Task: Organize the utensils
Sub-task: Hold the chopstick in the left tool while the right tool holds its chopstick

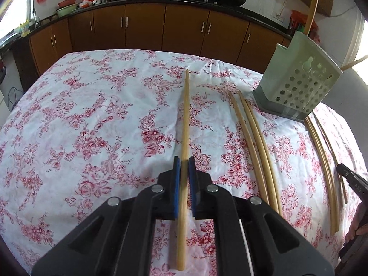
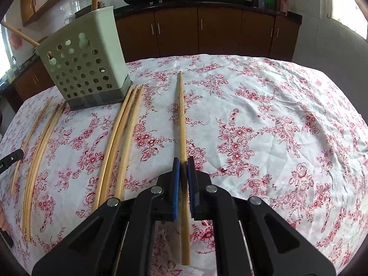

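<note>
Kitchen table with a flowery cloth (image 1: 92,115). We've got the left gripper (image 1: 184,161) and right gripper (image 2: 183,161) each clamped on one chopstick (image 1: 185,124), mid-frame, ready for the holder (image 1: 296,85) at upper right; loose chopsticks (image 1: 255,138) wait beside it.

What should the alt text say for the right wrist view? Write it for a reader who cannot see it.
The right gripper is shut on a wooden chopstick that points away over a red floral tablecloth. To its left, more loose chopsticks lie beside a pale green perforated utensil holder, with kitchen cabinets behind.
</note>
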